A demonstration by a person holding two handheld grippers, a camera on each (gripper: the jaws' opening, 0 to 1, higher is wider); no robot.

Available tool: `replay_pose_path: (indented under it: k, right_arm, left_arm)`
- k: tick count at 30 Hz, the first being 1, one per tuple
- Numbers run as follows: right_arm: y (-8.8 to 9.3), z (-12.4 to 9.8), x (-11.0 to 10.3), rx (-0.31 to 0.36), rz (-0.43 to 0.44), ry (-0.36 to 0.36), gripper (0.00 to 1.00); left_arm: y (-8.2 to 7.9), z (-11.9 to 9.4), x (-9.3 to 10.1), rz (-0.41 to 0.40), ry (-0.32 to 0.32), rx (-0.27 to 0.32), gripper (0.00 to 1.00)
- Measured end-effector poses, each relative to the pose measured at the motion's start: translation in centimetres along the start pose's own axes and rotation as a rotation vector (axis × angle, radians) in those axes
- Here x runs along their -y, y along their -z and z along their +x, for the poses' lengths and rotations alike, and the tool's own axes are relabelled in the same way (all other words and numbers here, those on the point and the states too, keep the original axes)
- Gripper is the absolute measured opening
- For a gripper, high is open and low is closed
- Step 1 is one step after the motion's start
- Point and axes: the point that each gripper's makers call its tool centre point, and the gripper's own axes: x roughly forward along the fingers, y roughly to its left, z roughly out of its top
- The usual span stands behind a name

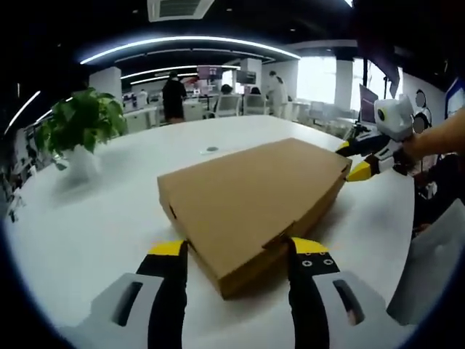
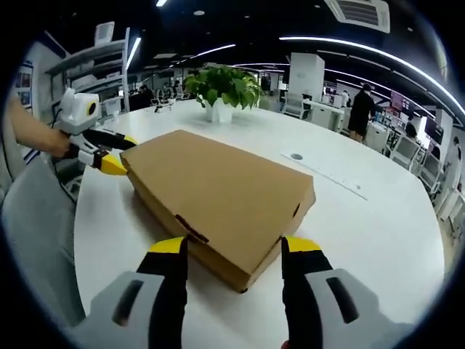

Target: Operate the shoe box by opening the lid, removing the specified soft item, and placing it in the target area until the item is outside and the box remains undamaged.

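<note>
Cardboard shoe box point(image 1: 254, 203) lies shut on the white table point(image 1: 94, 218); both grippers point(image 1: 240, 251) point(image 2: 231, 247) gape wide at opposite corners, potted plant point(image 2: 221, 91) beyond.

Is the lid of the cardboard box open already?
No, the brown cardboard box lies flat on the white table with its lid closed down all along the front edge.

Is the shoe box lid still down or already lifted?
Shut. The lid lies flat on the shoe box, tabs tucked in the front edge. What's inside cannot be seen.
</note>
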Motion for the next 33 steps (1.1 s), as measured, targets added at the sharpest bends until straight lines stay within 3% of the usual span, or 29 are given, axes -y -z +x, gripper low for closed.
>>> replay_pose_path:
  k: [22,33]
  right_arm:
    - [0.1,0.0,-0.3,-0.002,0.033,0.006,0.46]
    - [-0.1,0.3,-1.7,-0.004,0.036,0.008,0.45]
  left_arm:
    - [0.1,-0.1,-0.1,0.015,0.010,-0.007,0.52]
    - [0.4,-0.8,-1.3,0.021,0.021,-0.011,0.51]
